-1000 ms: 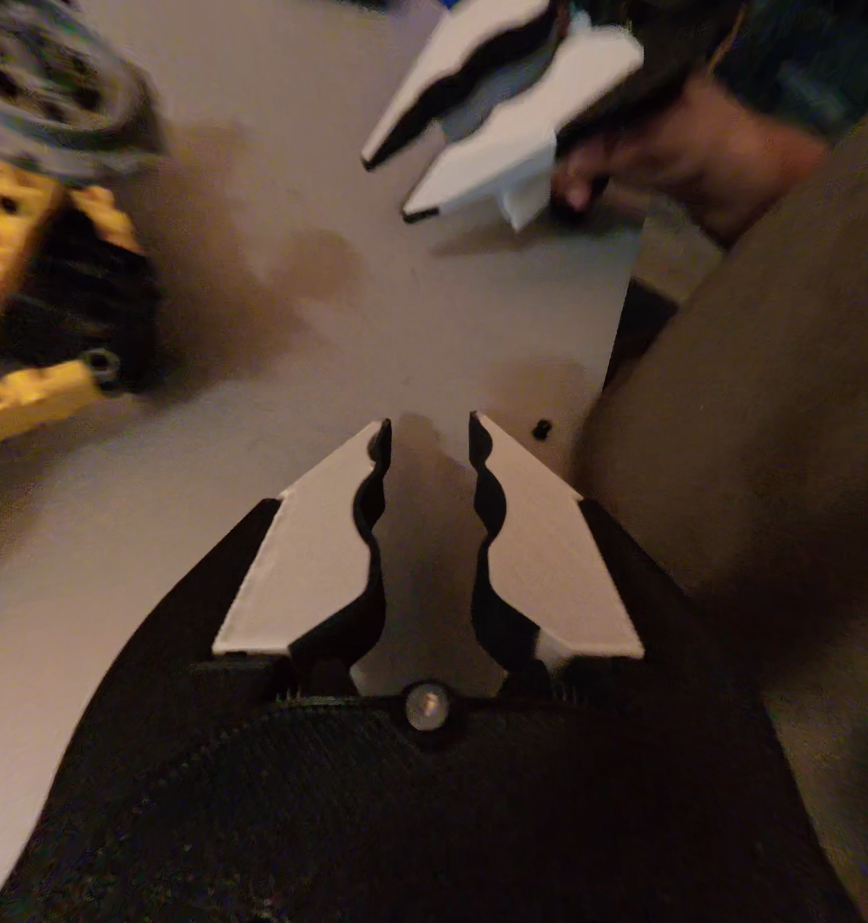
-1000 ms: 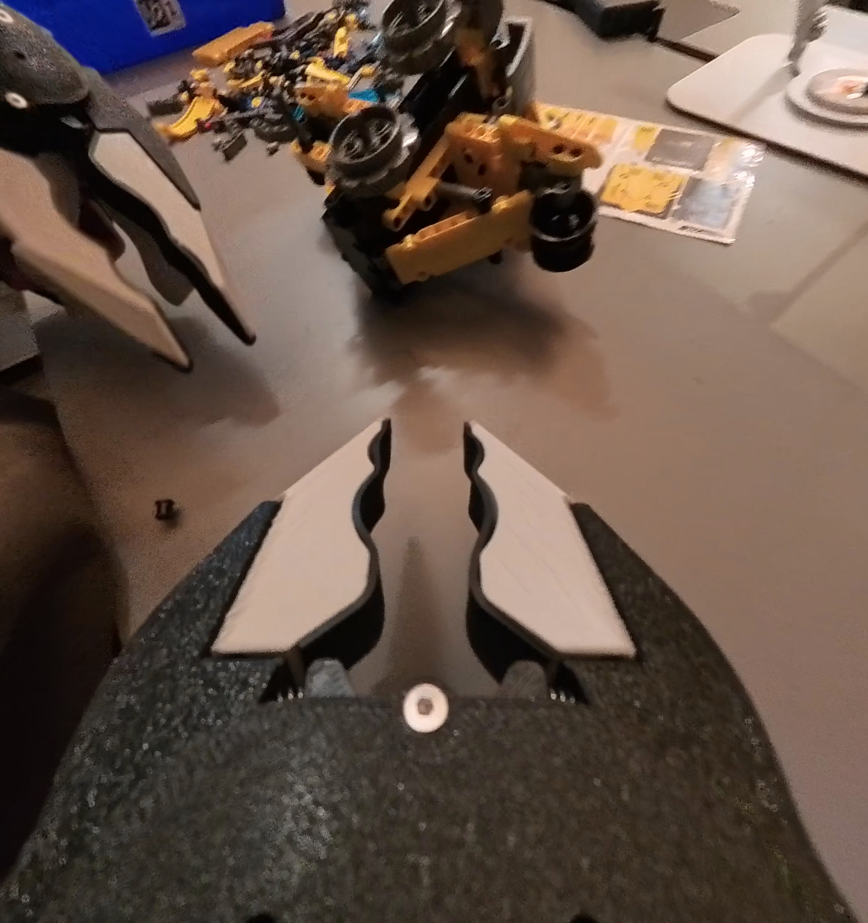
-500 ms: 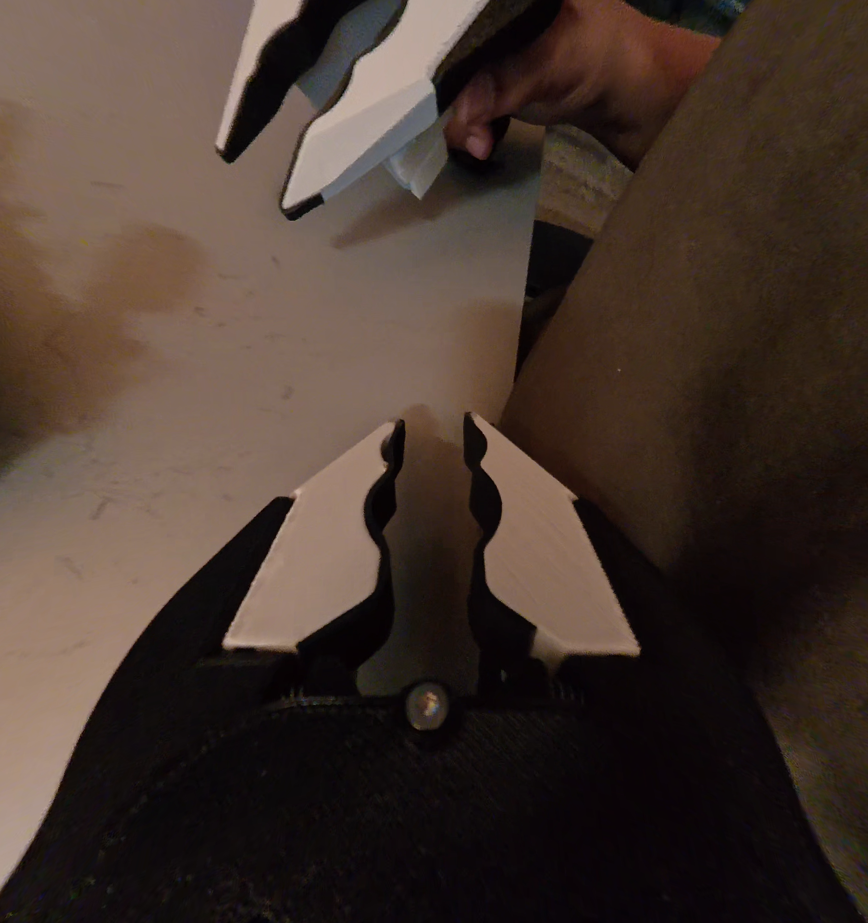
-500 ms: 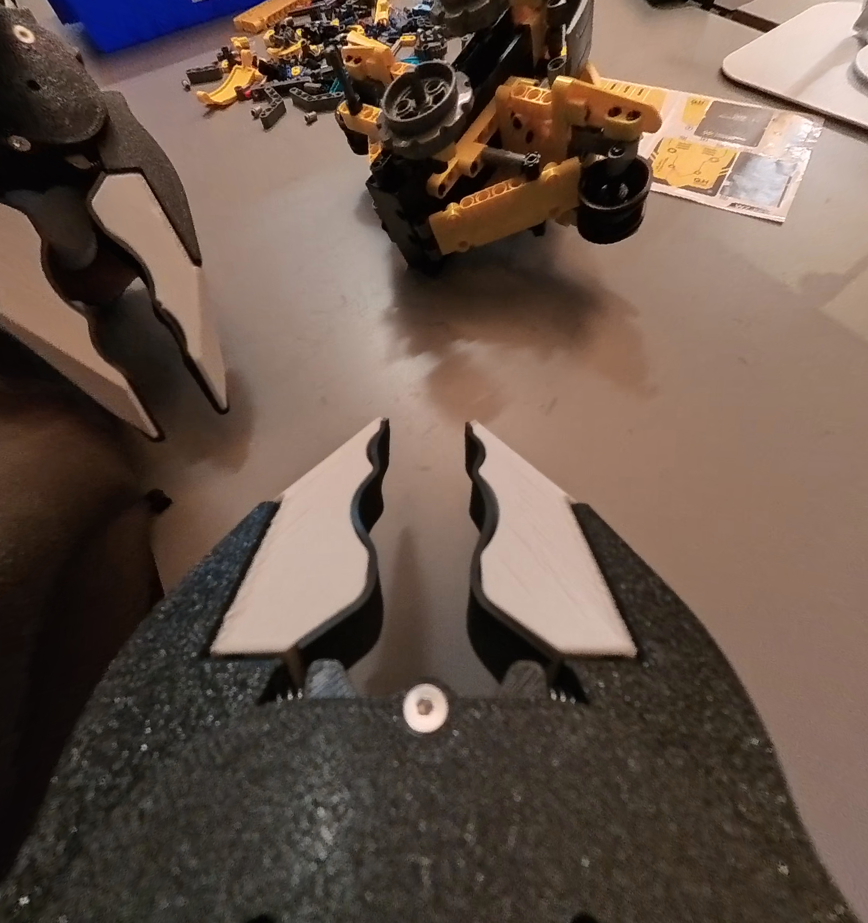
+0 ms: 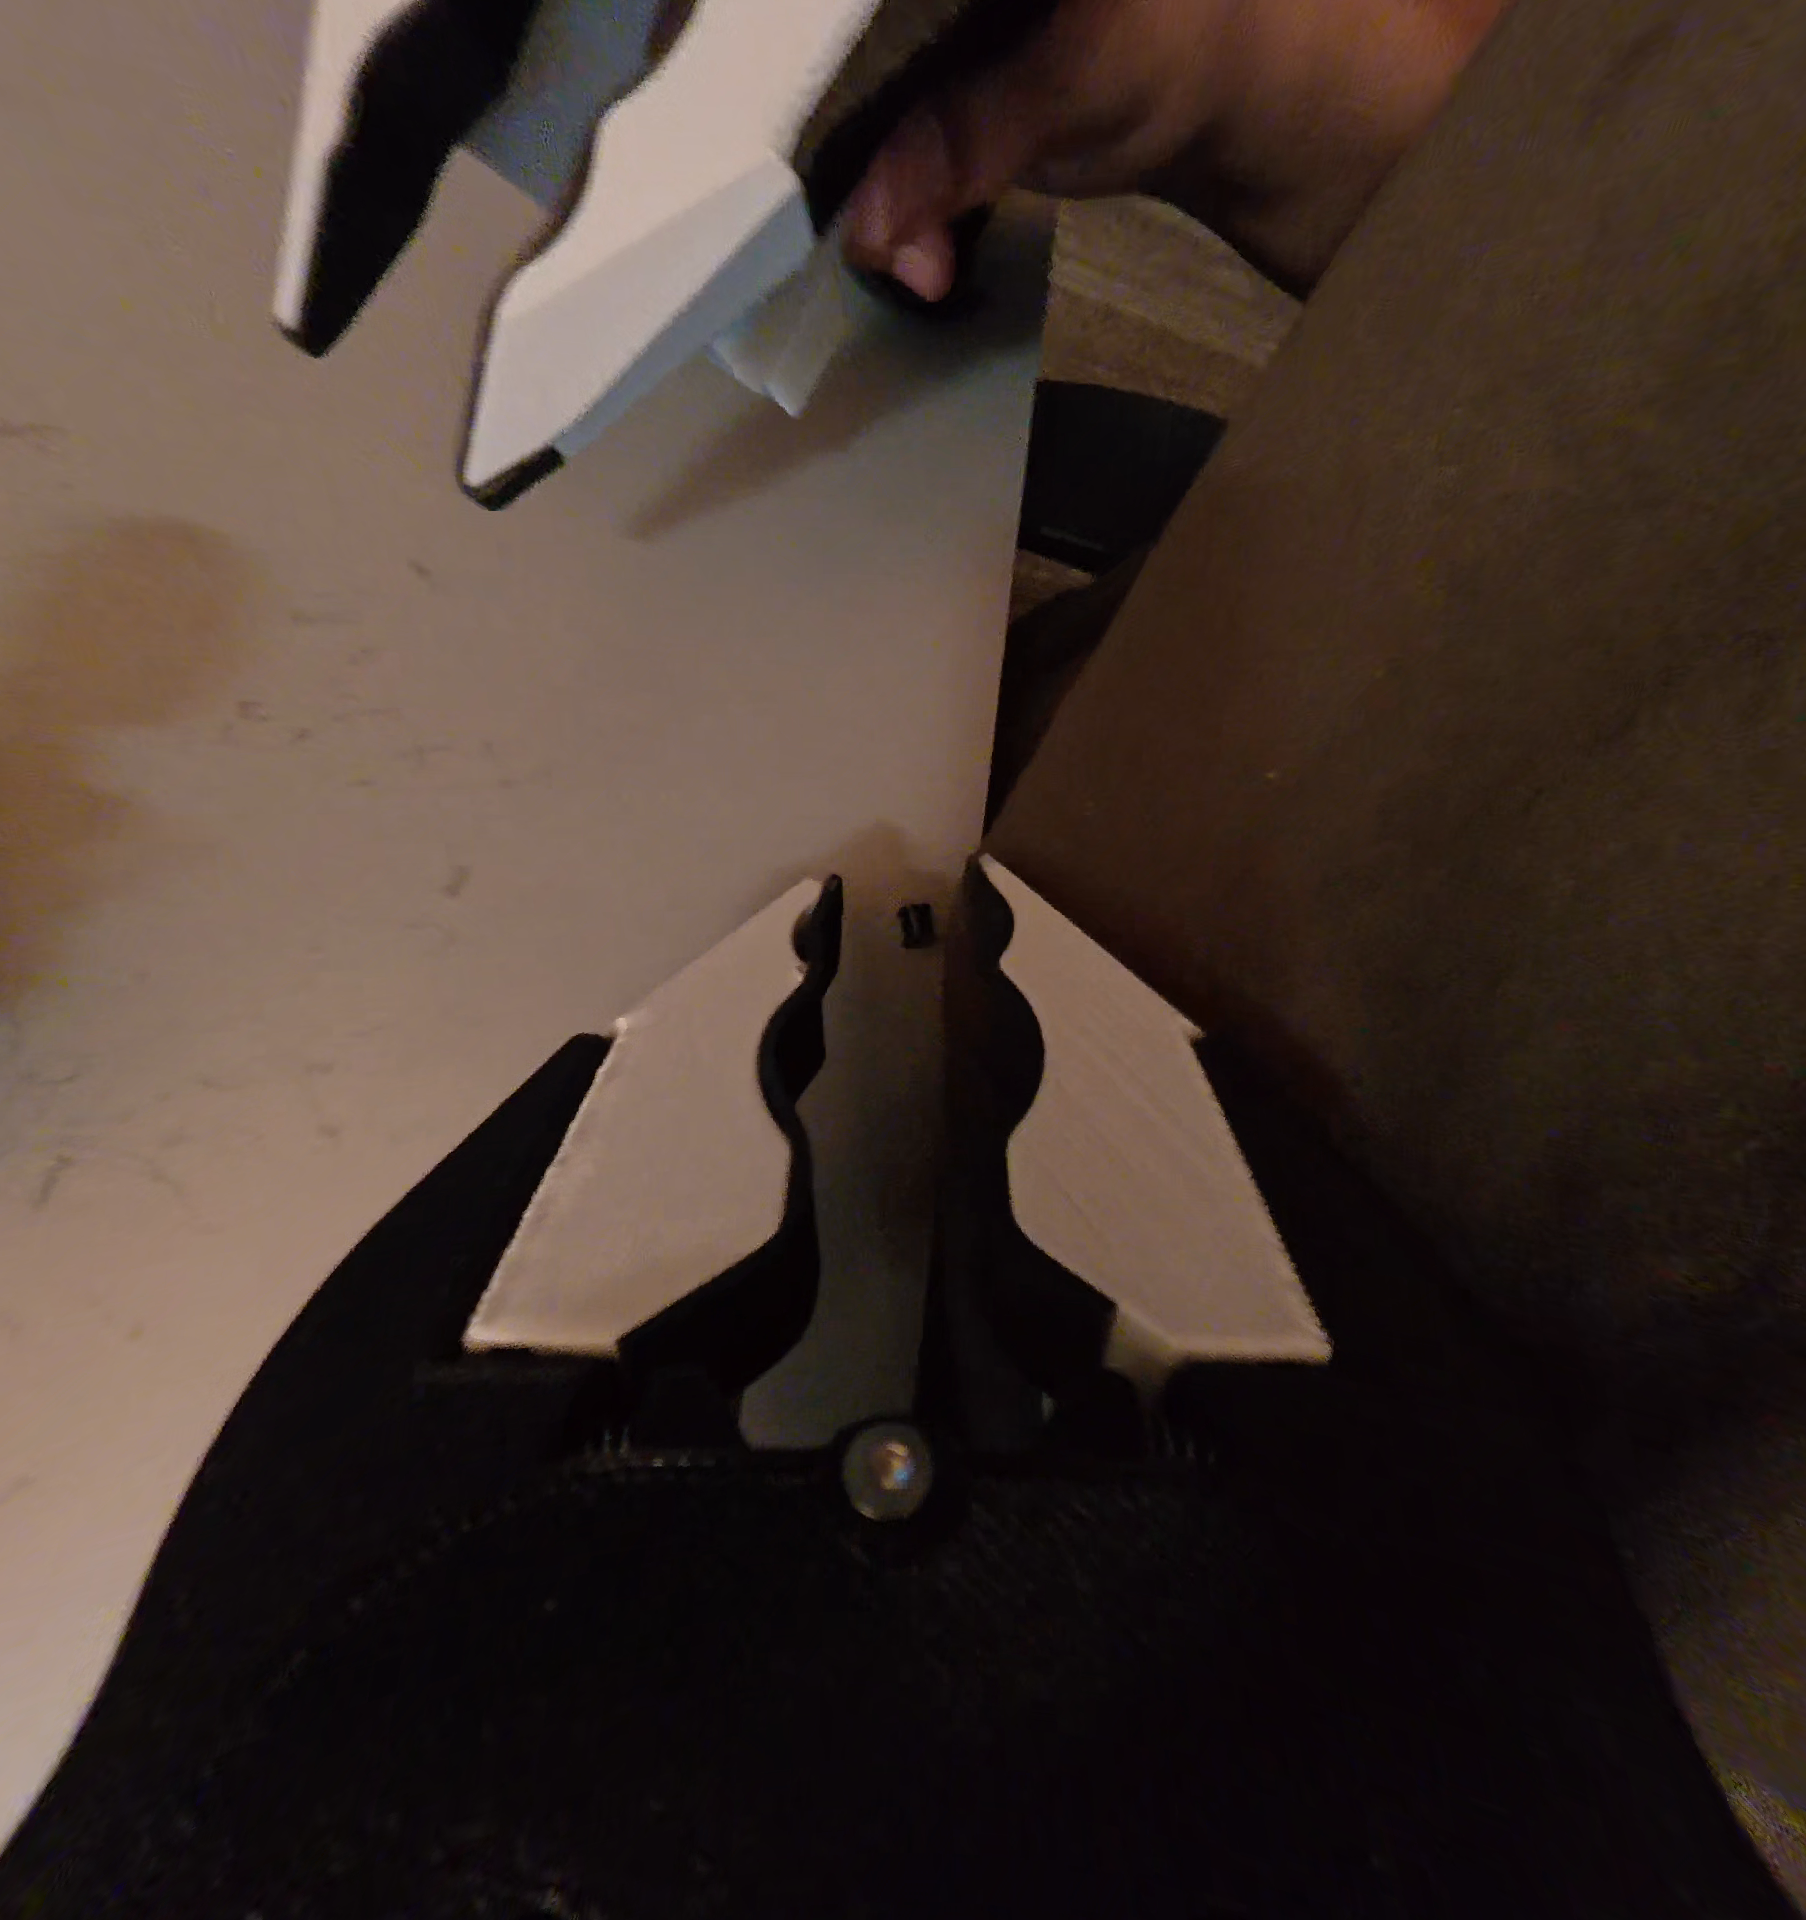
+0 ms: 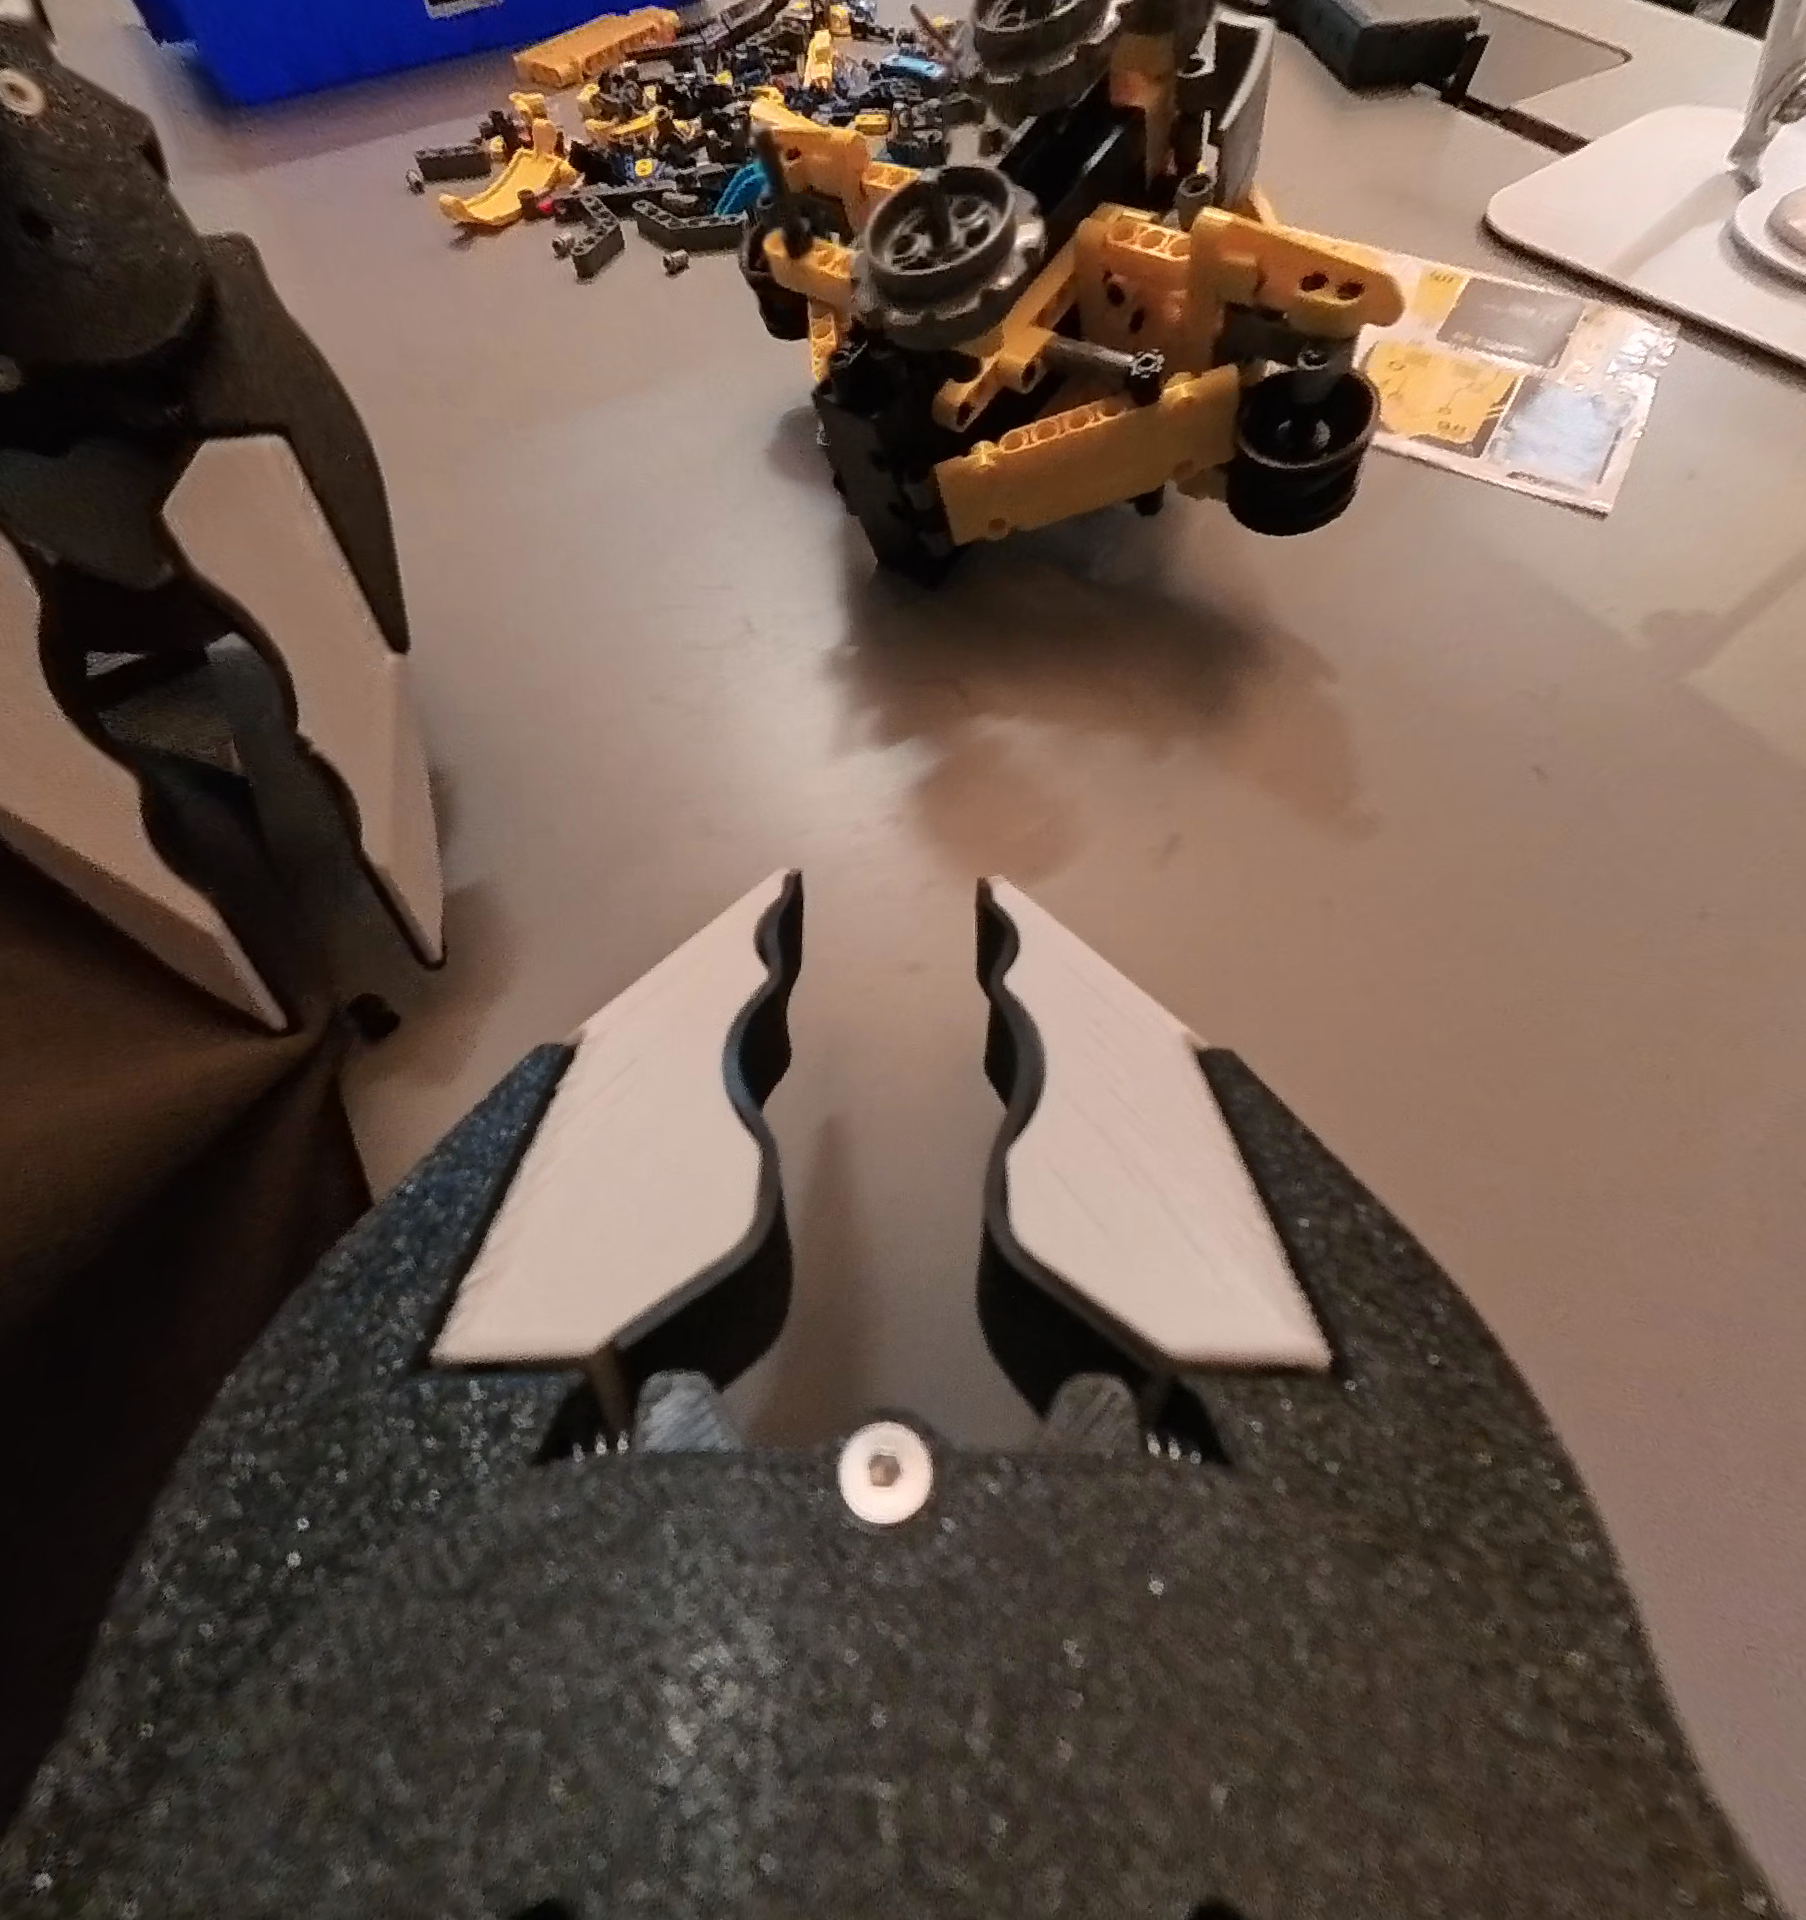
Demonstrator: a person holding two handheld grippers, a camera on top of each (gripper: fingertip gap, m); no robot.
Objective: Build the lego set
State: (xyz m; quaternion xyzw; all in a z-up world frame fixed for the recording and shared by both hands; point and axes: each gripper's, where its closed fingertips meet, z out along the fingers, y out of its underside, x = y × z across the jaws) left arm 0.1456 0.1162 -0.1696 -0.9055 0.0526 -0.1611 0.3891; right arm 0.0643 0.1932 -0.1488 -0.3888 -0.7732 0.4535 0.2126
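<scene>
My left gripper (image 5: 901, 878) is open, low over the grey table (image 5: 463, 727) at its near edge. A small black pin (image 5: 912, 925) lies on the table between its fingertips, untouched as far as I can tell. In the right wrist view the left gripper (image 6: 348, 987) points down at the same pin (image 6: 374, 1013). My right gripper (image 6: 888, 888) is open and empty above bare table. It also shows at the top of the left wrist view (image 5: 411, 343), held by a hand (image 5: 982, 156). A yellow and black brick-built vehicle (image 6: 1065, 364) stands beyond it.
A pile of loose yellow and black pieces (image 6: 670, 156) and a blue bin (image 6: 307, 42) sit at the back. A printed sheet (image 6: 1501, 384) lies right of the vehicle, by a white tray (image 6: 1657, 208). Brown cloth (image 5: 1450, 935) borders the table edge.
My left gripper has swung away from the vehicle and down to the table edge, so the small black pin now lies between its fingers. The right gripper has barely moved.
</scene>
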